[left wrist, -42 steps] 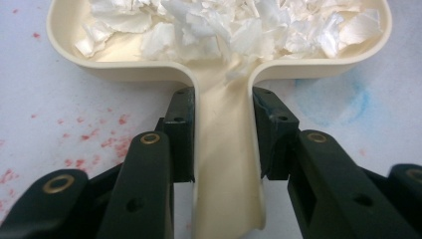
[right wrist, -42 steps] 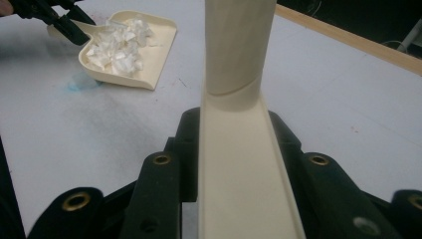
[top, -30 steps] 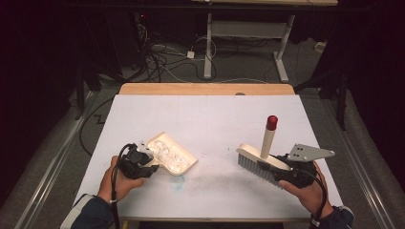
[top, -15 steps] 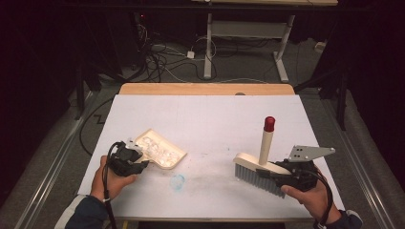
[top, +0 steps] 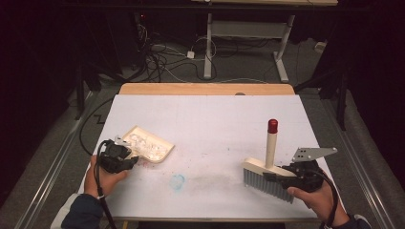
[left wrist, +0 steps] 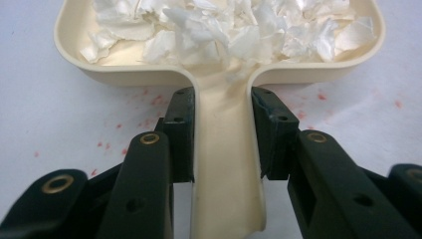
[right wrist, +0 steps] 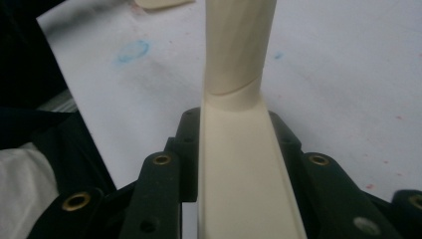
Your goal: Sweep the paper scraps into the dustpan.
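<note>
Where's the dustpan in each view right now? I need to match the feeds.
High view: the cream dustpan lies left of centre on the table, full of white scraps, its handle in the left gripper.
Left gripper view: pan across the top, handle clamped between the jaws.
Right gripper view: a cream corner at the top edge.
Shared landmark: the blue smudge.

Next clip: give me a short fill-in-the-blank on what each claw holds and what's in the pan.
The left claw is shut on the handle of the ____.
The dustpan holds white scraps of ____.
The right claw grips the ____, whose handle has a red tip.

Missing words: dustpan; paper; brush
</note>
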A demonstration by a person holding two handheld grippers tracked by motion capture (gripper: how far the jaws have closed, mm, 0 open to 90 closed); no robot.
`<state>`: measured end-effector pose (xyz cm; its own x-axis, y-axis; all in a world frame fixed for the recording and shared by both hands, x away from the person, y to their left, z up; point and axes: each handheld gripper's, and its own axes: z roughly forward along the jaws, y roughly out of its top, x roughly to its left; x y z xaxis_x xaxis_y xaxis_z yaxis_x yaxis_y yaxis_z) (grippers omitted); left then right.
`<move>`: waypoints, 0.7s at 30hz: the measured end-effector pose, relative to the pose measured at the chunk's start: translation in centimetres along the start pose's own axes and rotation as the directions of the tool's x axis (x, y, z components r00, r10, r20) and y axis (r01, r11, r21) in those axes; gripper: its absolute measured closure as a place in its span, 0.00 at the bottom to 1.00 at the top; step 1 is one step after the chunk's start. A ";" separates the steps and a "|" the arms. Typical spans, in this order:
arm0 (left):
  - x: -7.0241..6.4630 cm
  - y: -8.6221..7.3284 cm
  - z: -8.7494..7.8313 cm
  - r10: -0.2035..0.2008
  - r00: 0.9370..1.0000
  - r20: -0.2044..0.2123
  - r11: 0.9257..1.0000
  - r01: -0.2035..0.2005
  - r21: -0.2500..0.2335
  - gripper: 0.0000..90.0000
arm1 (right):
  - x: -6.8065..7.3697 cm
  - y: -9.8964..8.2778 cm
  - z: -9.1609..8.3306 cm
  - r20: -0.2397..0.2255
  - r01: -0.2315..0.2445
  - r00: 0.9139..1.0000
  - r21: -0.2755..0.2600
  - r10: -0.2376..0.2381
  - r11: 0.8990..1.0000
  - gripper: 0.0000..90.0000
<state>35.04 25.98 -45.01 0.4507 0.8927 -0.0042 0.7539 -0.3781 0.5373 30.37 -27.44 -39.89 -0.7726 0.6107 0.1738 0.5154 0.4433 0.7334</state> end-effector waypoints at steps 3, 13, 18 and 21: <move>0.2 0.1 0.0 -0.003 1.000 -0.025 1.000 0.003 -0.004 0.71 | -0.5 0.0 0.6 0.010 0.000 1.000 0.030 -0.001 1.000 0.75; 1.4 1.3 1.1 -0.111 0.994 -0.007 0.993 0.111 -0.039 0.71 | -2.1 0.3 1.4 0.044 0.010 0.999 0.057 -0.012 0.998 0.74; 1.2 1.8 1.8 -0.131 0.991 -0.007 0.990 0.130 -0.050 0.71 | -2.6 0.7 1.7 0.038 0.011 0.999 0.071 -0.013 0.997 0.74; 1.1 1.8 2.1 -0.149 0.989 -0.004 0.987 0.149 -0.053 0.70 | -3.0 1.0 1.8 0.028 0.014 0.999 0.079 -0.016 0.997 0.74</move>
<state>37.91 25.74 -45.77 0.3309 0.9402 -0.0807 0.7863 -0.2274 0.5745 33.82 -27.62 -40.91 -0.7703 0.6212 0.1436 0.5321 0.5022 0.6817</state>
